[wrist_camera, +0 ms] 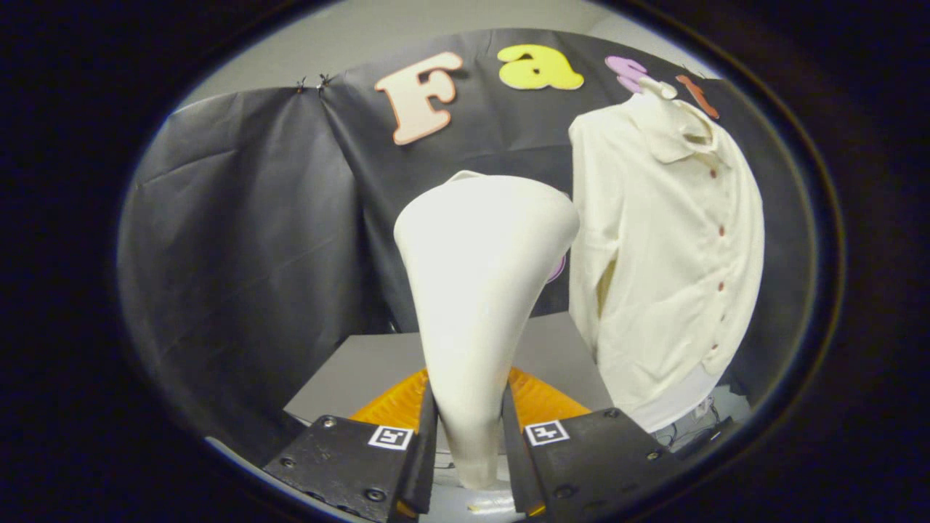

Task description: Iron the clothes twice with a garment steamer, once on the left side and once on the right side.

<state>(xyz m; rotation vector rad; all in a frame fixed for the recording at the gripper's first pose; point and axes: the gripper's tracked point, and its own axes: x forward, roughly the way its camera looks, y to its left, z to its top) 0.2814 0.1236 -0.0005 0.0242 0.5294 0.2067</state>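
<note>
Gripper view looks forward along the gripper (469, 443), whose two fingers stand close on either side of the narrow lower neck of a steamer (483, 290); both inner faces appear to press against it, so the gripper is clamped on the steamer's handle. The steamer is cream-white, thin where the fingers hold it and flaring upward into a broad, rounded head that rises well above the fingers and tilts slightly toward the right. Each finger carries a small square marker on its upper face, and an orange part shows just behind the fingers on both sides of the steamer's neck. Beyond and to the right of the steamer head hangs a shirt (668, 254), cream-coloured, long-sleeved, with a collar and a row of small dark-red buttons running down its front. It hangs upright against the cloth wall (247, 240), its near sleeve falling straight down just beside the steamer head; whether the head touches the sleeve cannot be told. Below the shirt and behind the steamer lies a grey surface (363, 370), its near corner reaching toward the left finger. The shirt's lower hem hangs past the surface's right part.
</note>
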